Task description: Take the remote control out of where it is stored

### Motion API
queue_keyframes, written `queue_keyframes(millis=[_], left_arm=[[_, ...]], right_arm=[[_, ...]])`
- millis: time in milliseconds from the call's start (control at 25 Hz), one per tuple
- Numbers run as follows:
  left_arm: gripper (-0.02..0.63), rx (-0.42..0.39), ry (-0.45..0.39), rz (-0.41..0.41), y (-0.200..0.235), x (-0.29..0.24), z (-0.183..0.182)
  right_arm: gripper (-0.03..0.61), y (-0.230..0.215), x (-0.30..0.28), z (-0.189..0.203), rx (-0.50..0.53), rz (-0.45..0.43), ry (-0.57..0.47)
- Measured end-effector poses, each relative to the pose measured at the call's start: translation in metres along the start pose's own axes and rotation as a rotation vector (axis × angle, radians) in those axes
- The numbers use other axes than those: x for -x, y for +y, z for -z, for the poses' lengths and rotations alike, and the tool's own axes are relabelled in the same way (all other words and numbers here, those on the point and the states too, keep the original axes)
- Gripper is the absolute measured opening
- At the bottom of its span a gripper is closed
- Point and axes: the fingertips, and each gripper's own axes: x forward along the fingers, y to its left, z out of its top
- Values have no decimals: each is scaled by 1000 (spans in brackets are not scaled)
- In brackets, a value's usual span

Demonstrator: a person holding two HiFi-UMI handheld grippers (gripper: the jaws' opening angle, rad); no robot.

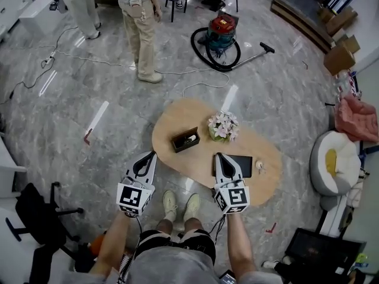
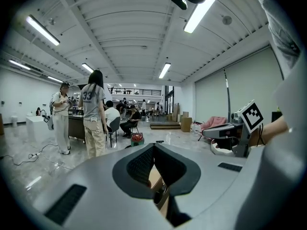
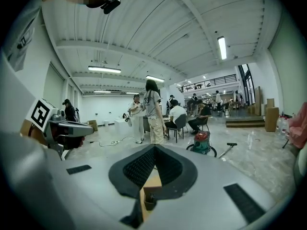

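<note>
A dark open box [image 1: 185,139] stands on the oval wooden table [image 1: 177,118], and a white remote control [image 1: 190,138] lies inside it. My left gripper [image 1: 153,153] hovers just off the table's near-left edge, shut and empty, short of the box. My right gripper [image 1: 218,155] is over the table's near edge, right of the box, shut with nothing between its jaws. In the left gripper view the closed jaws [image 2: 154,146] point across the room. In the right gripper view the closed jaws [image 3: 154,148] sit above the box [image 3: 147,195].
A pot of pale flowers [image 1: 222,126] stands just right of the box. A flat black pad [image 1: 241,165] and a small object [image 1: 259,166] lie by my right gripper. A person [image 1: 140,22], a vacuum cleaner [image 1: 220,35] and floor cables [image 1: 65,55] are beyond the table.
</note>
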Motion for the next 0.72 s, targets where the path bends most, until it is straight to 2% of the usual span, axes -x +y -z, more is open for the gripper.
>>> queue_keyframes(millis=[320,720], left_arm=[[8,14,27,-48,17,-15,27],[8,34,66,-100,4,-26,60]], right_arm=[[3,-2,-34,21,33,-60,45],[3,-6,-52,60,73,-152,100]])
